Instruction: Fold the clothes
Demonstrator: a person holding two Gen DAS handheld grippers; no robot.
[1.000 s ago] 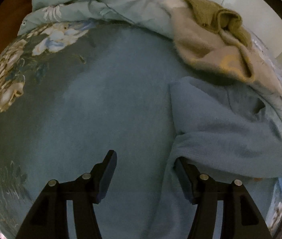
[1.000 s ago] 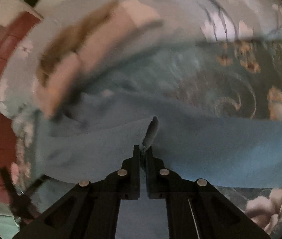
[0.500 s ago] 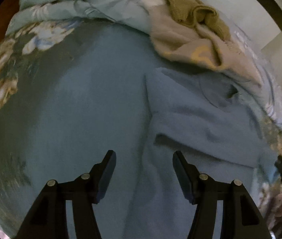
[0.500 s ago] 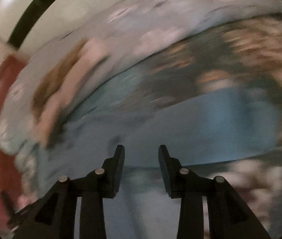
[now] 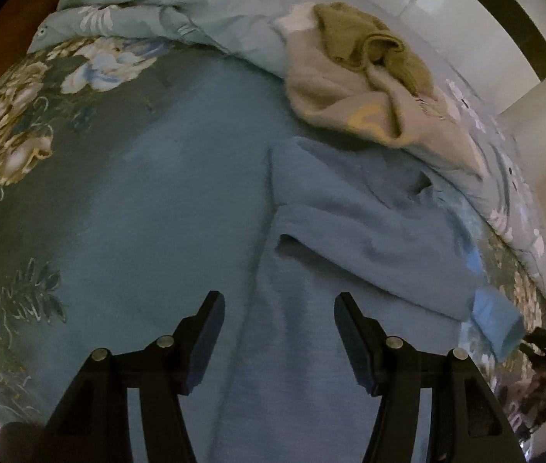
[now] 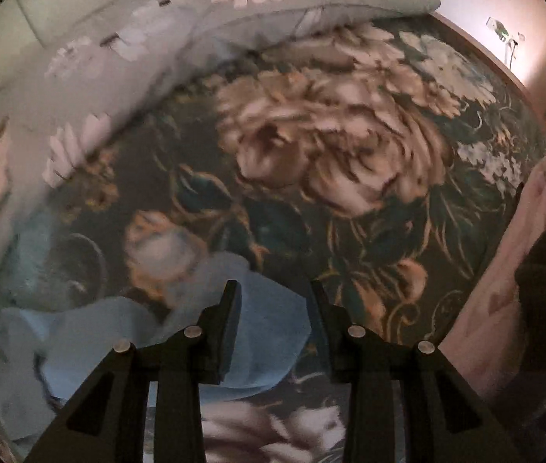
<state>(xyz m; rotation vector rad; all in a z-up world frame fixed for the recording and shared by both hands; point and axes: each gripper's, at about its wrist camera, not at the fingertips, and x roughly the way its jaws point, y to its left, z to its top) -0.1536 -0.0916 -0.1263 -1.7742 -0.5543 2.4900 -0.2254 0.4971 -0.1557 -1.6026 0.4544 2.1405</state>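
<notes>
1. Right now your blue sweater (image 5: 350, 239) lies spread on the floral bedspread (image 5: 22, 123), one sleeve folded across its body, the cuff (image 5: 499, 326) trailing toward the bed's edge.
2. Your left gripper (image 5: 277, 337) hovers over the sweater's lower part, jaws apart, nothing between them.
3. Your right gripper (image 6: 275, 318) hangs over the cuff end, jaws parted, pads not pressing on the cloth.
4. It looks like soft, light, fuzzy knit: it should drape and sag, not slide.
5. Pinch a doubled edge, hem or shoulder seam; a single layer would probably stretch.
6. Keep clear of the beige and olive garments (image 5: 354, 73) heaped just beyond the collar.
</notes>
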